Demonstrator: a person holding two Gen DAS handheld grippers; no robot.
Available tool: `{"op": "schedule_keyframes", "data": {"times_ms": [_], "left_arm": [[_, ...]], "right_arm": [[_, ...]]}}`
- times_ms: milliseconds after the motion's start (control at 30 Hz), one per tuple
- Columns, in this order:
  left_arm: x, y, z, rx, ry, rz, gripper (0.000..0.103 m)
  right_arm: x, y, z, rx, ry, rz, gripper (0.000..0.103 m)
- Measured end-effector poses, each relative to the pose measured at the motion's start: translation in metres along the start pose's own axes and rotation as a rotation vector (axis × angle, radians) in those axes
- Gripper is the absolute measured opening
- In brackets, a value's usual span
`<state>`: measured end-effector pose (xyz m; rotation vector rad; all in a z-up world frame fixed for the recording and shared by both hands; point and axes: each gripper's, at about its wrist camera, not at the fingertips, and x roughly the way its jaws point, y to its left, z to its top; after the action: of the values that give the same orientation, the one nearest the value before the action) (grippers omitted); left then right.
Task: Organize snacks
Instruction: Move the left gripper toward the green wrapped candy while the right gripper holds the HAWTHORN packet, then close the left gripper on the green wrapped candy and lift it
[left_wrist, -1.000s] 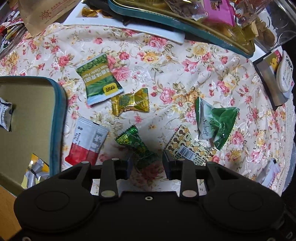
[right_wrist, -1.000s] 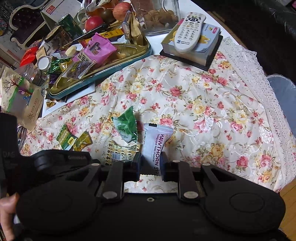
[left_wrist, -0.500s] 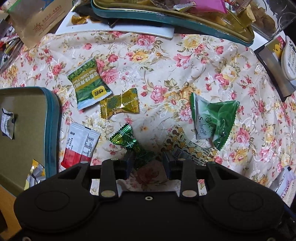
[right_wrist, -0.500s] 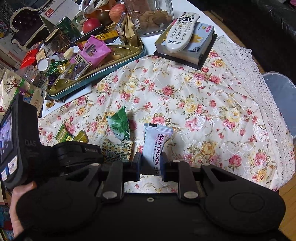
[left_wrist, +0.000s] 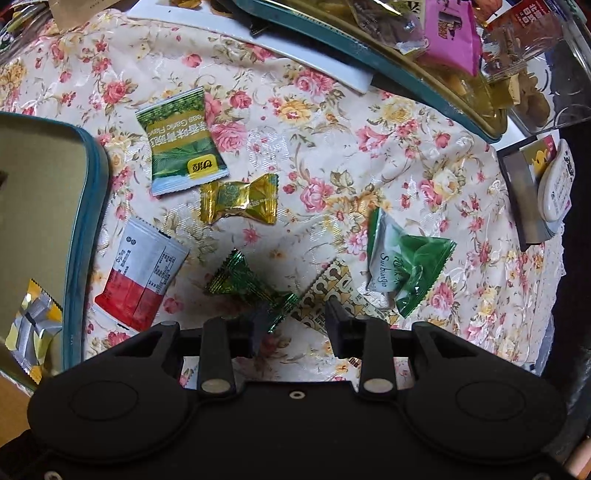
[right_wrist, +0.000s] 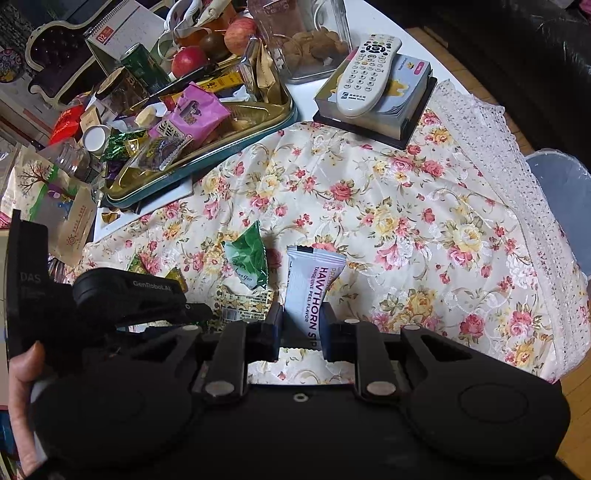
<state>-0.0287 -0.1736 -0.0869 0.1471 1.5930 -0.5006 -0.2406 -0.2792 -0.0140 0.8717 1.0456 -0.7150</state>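
Snack-sorting is mid-pickup: green twist candy (left_wrist: 248, 286) lies on the floral table (left_wrist: 369, 155), its near end right by the left gripper (left_wrist: 291, 325), whose fingers stand apart around that tail without pressing it. Next move, I'd guess, is to drop a bit, centre on the candy and squeeze, then carry it to the teal tin (left_wrist: 86, 229) alongside. Right gripper (right_wrist: 299, 330) is clamped on the hawthorn strip packet (right_wrist: 308, 284). Both grippers point steeply down.
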Motion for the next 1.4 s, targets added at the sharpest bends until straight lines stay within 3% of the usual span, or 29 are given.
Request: {"op": "schedule_keyframes", "data": {"times_ms": [267,567,700,933,1167,1400], "left_arm": [[0.006,0.02,0.0,-0.103,-0.001,0.028,0.043],[0.017,0.024,0.003,-0.132,0.005,0.063,0.041],[0.019,0.013,-0.003,-0.077,-0.01,0.084,0.029],[0.006,0.002,-0.007,-0.028,-0.036,0.069,0.029],[-0.031,0.011,-0.012,0.036,-0.094,0.141,0.029],[-0.054,0.019,-0.012,0.075,-0.141,0.154,0.029]], "right_arm": [[-0.004,-0.002,0.001,0.004,-0.009,0.005,0.022],[-0.002,0.005,-0.005,-0.035,-0.014,-0.016,0.022],[-0.001,0.006,-0.007,-0.048,-0.012,-0.018,0.022],[-0.009,0.008,-0.002,-0.031,-0.026,-0.011,0.022],[-0.009,0.023,-0.006,-0.053,-0.023,-0.024,0.022],[0.003,0.054,-0.013,-0.119,-0.004,-0.043,0.022]]}}
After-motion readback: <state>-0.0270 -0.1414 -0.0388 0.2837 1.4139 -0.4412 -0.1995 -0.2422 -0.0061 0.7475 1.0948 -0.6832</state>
